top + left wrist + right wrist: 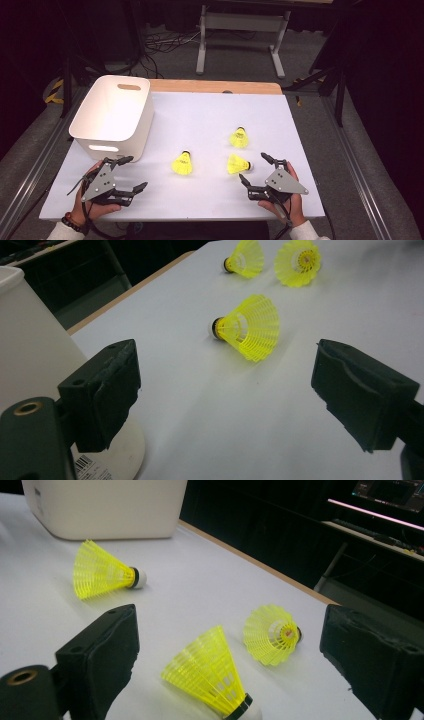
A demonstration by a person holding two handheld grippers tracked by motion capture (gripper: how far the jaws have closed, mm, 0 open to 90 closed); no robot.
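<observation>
My left gripper (131, 173) and right gripper (255, 168) both sit spread and empty near the table's (210, 115) front edge. Three yellow shuttlecocks lie between them on open white surface: nearest one (238, 163) just beside my right gripper, another (183, 163) mid-table, the third (240, 137) farther back, the white bin (112, 117) at the left edge.

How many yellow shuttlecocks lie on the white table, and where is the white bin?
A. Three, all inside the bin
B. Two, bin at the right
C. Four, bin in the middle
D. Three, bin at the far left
D: three shuttlecocks lie on the table, with the bin at its far left.
</observation>
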